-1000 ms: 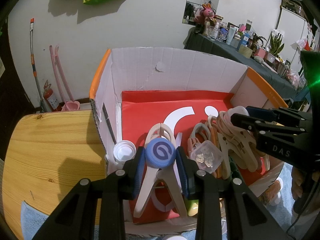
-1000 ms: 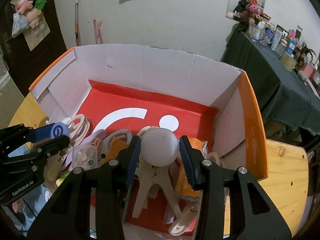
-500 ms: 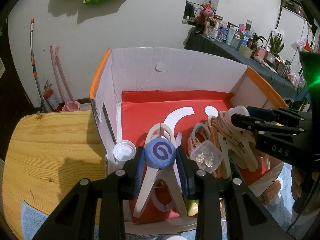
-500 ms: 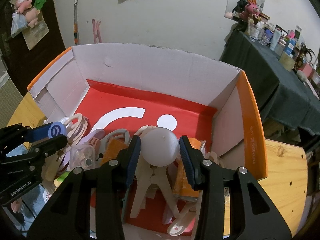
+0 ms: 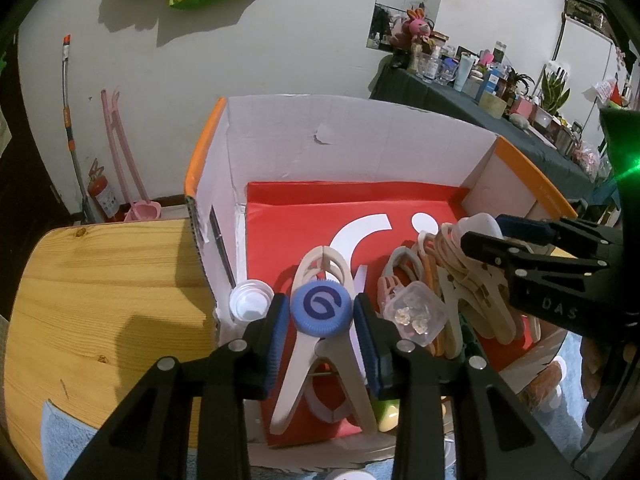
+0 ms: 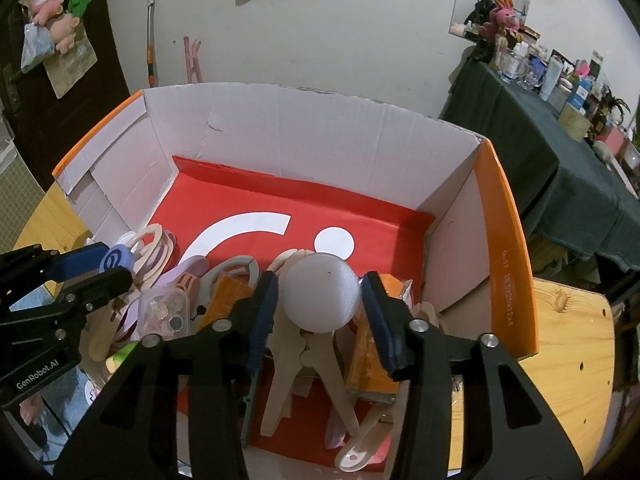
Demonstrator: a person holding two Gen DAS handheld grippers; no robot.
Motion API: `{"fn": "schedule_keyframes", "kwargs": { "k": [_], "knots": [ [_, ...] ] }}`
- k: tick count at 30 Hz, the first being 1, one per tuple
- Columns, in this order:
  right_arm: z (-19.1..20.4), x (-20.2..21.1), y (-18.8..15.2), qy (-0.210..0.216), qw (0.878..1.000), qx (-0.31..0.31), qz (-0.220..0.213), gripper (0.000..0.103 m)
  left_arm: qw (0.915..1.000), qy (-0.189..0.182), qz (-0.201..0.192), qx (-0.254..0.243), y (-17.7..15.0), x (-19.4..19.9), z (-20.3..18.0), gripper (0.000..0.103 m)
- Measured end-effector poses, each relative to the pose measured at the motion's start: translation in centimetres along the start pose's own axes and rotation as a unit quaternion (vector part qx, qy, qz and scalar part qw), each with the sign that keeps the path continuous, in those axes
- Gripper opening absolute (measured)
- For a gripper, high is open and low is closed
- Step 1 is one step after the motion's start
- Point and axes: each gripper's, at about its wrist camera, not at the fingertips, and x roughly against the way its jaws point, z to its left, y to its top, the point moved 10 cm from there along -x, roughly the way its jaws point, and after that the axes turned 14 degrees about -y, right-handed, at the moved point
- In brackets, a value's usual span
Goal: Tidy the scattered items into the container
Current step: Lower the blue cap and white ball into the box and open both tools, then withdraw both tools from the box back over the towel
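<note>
An orange cardboard box (image 5: 208,148) (image 6: 500,216) with white walls and a red floor holds several beige and pink clips (image 5: 324,264) (image 6: 304,352). My left gripper (image 5: 321,312) (image 6: 118,270) hovers over the box's near left corner. Its pads still hold a blue bottle cap (image 5: 321,309) (image 6: 116,260) as the jaws start opening. My right gripper (image 6: 320,296) (image 5: 468,236) is over the near right part. Its jaws are opening, and a thin gap shows on each side of the white foam ball (image 6: 320,292) (image 5: 482,220) between them.
In the box also lie a small clear plastic case (image 5: 414,312) (image 6: 164,308), a white cap (image 5: 250,300) and an orange packet (image 6: 368,352). The box stands on a wooden table (image 5: 100,280) (image 6: 568,344). A cluttered dark table (image 5: 480,100) stands behind on the right.
The right gripper's pads have spread slightly away from the white ball, which keeps its place. The left gripper still has the blue cap. Neither hand has moved.
</note>
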Motion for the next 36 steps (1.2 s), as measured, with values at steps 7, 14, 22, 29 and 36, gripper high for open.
{"fn": "schedule_keyframes", "kwargs": {
  "k": [7, 14, 22, 29, 36],
  "knots": [
    [0.0, 0.1, 0.1, -0.003, 1.000, 0.002, -0.003, 0.054, 1.0000, 0.002, -0.003, -0.004, 0.2, 0.1, 0.0, 0.042],
    [0.0, 0.0, 0.1, -0.003, 1.000, 0.002, -0.004, 0.055, 0.9999, 0.002, -0.012, -0.004, 0.4, 0.4, 0.0, 0.052],
    [0.1, 0.3, 0.3, -0.009, 1.000, 0.003, -0.012, 0.063, 0.9998, 0.005, -0.019, -0.006, 0.7, 0.8, -0.1, 0.054],
    [0.0, 1.3, 0.6, -0.012, 1.000, 0.000, -0.025, 0.068, 0.9997, 0.004, -0.022, -0.008, 0.8, 1.2, -0.3, 0.054],
    [-0.3, 2.4, 1.0, -0.014, 0.999, -0.003, -0.037, 0.069, 0.9996, 0.002, -0.026, -0.011, 0.9, 1.8, -0.6, 0.054]
  ]
}}
